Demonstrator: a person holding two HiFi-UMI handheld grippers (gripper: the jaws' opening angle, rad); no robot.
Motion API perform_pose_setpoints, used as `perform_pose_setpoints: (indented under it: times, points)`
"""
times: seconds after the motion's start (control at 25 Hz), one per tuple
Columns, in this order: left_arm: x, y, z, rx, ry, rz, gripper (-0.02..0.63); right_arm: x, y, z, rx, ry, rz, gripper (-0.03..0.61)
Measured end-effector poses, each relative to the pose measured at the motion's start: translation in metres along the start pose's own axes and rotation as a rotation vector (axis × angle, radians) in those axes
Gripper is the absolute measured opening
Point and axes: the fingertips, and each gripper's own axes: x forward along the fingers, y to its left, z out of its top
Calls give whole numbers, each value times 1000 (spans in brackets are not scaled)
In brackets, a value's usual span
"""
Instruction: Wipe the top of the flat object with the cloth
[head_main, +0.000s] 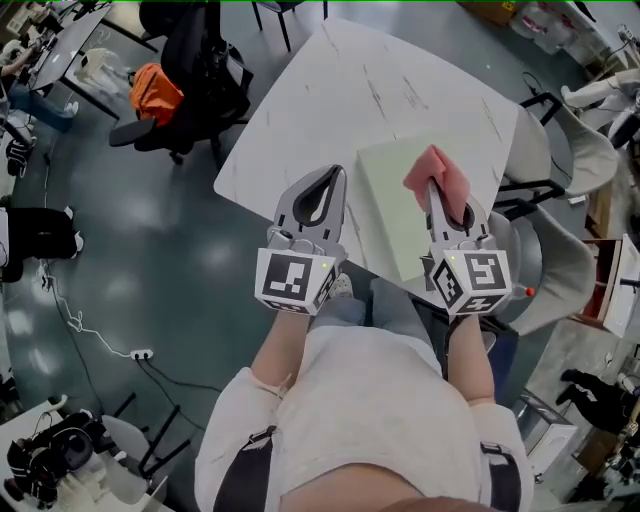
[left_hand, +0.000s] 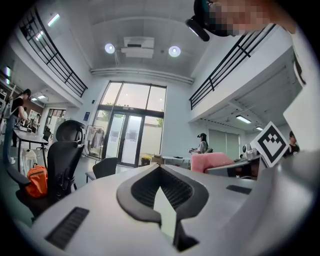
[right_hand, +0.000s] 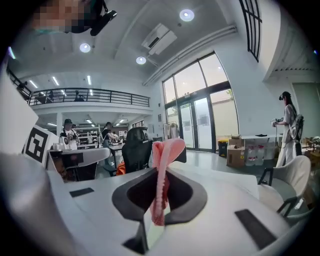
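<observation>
Nearest the camera, the person's pale sleeves run out to the two tools, both raised in front of the body. The gripper views look level across the room rather than down at the work. The left tool (head_main: 330, 182) has its jaws drawn together at the tips with nothing between them. It hangs over the near left edge of the desk (head_main: 370, 90), beside the flat object and apart from it. The right tool (head_main: 440, 205) is clamped on the pink cloth (head_main: 437, 172). The cloth is pinched as a narrow upright fold that sticks out past the jaw tips and bunches above them. Beneath and just beyond that tool lies the flat object (head_main: 385, 190), a pale green panel resting on the white marbled desk with its near end close to the desk's near edge. Whether the cloth touches the panel cannot be told, and the wipe looks not yet begun. The risks lie in the grip and the panel's footing. With so little cloth presented, a steep descent could bring the hard jaw tips onto the surface instead of the fabric. A firm stroke could tug the fold free of the jaws. A pull toward the body could also slide the unheld panel off the edge, since the left tool is not steadying it. Farther off stand a black office chair (head_main: 200, 70) and an orange bag (head_main: 155, 90) on the dark floor.
</observation>
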Motion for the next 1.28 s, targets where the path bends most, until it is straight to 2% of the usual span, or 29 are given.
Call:
perform_pose_setpoints:
  times: [0.28, 0.6, 0.76, 1.0, 1.28]
  points:
    - [6, 20, 1, -17, 9, 97, 12, 51, -1, -14, -13, 142, 123, 28]
    - [13, 29, -15, -44, 34, 188, 12, 105, 2, -53, -4, 310, 280, 28]
    - [19, 35, -21, -57, 53, 207, 12, 125, 2, -80, -51, 425, 288, 28]
    - [27, 48, -30, -72, 70, 219, 12, 142, 11, -123, -27, 577, 325, 28]
    - [29, 59, -38, -87, 88, 232, 12, 161, 11, -154, -77, 704, 301, 28]
